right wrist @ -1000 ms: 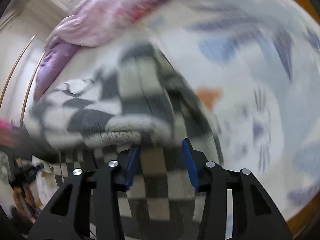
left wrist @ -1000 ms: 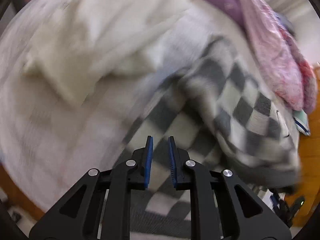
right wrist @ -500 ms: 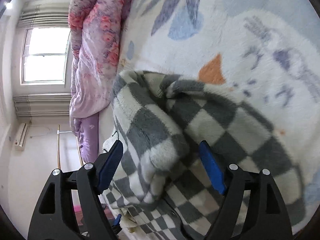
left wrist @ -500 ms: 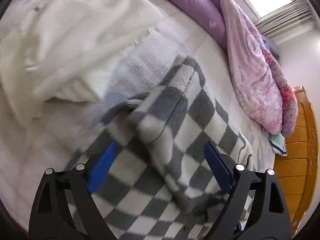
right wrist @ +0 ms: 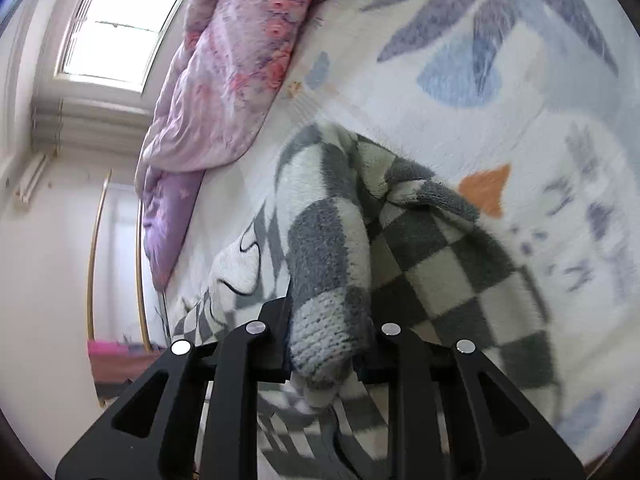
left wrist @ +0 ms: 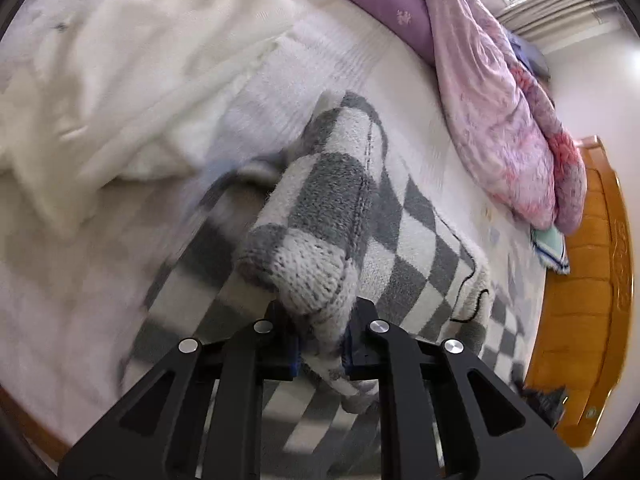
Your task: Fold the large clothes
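Left wrist view: the left tool [left wrist: 320, 346], spread wide half a second ago, now pinches a knit cuff of the checkered sweater [left wrist: 416, 232] lying on the bed [left wrist: 360, 64]. Right wrist view: the right tool [right wrist: 326, 342] likewise clamps its cuff (sleeves secured, folding can begin).

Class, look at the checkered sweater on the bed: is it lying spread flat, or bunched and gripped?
Bunched and gripped. The checkered sweater humps up in folds; the left gripper and right gripper each pinch a knitted cuff.

bright window [right wrist: 108, 36] (daylit), pale walls, orange wooden headboard [left wrist: 592, 300] by bed
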Tool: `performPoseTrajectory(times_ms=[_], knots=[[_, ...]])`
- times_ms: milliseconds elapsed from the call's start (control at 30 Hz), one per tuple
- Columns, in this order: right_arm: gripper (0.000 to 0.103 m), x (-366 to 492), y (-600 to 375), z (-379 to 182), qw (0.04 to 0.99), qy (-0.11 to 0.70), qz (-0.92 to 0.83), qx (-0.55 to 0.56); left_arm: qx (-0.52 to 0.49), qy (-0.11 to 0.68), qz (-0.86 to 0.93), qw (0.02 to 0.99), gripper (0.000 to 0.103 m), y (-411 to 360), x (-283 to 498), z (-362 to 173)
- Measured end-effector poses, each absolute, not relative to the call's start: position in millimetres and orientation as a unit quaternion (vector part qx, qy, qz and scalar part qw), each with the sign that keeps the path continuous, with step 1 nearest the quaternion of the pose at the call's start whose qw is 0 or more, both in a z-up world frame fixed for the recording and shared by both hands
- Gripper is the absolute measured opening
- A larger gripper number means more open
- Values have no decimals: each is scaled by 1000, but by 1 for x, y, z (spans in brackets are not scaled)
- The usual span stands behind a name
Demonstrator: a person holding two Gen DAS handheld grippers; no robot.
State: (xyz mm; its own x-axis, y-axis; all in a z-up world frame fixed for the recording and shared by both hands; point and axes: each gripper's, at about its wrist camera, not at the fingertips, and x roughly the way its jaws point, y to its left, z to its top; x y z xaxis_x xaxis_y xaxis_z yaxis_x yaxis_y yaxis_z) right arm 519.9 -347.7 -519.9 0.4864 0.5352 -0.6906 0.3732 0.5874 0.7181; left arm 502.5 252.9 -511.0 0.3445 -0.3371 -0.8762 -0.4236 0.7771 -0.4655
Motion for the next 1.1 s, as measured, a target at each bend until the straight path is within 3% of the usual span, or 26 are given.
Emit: performPoseTrajectory(times_ms=[200,400,500,567,633,667,700,733,767,800,933,1100], knots=[[20,463,-368,-512,717,575,43,392,-357,612,72,702,14,278,414,-534],[20,408,-364,-578,700,621,-27,352,-382,645,95,655,14,291,366,-607],[25,392,-356,-601,696,620,-54,359,-396,640,85,653,15,298,366,-614],[34,389,-356,-603,695,604,-72,383,-384,639,68,664,25,299,370,-612],[50,389,-354,-592,702,598,-95,376,-374,643,53,667,49,300,371,-611],[56,387,-355,-584,706,599,-115,359,-377,638,44,670,56,301,372,-610],[66,386,-354,-574,712,599,-139,340,-384,629,27,675,71,304,370,-607],[66,383,-355,-559,718,593,-167,323,-382,625,22,680,81,305,368,-602],[66,382,-354,-547,725,587,-183,310,-370,622,26,690,83,305,364,-596],[66,383,-348,-532,737,579,-194,289,-363,619,27,696,84,306,361,-592],[29,415,-283,-480,807,539,-115,212,-349,619,33,703,84,315,350,-580],[8,500,-153,-474,831,529,38,171,-330,626,62,704,84,331,344,-586]])
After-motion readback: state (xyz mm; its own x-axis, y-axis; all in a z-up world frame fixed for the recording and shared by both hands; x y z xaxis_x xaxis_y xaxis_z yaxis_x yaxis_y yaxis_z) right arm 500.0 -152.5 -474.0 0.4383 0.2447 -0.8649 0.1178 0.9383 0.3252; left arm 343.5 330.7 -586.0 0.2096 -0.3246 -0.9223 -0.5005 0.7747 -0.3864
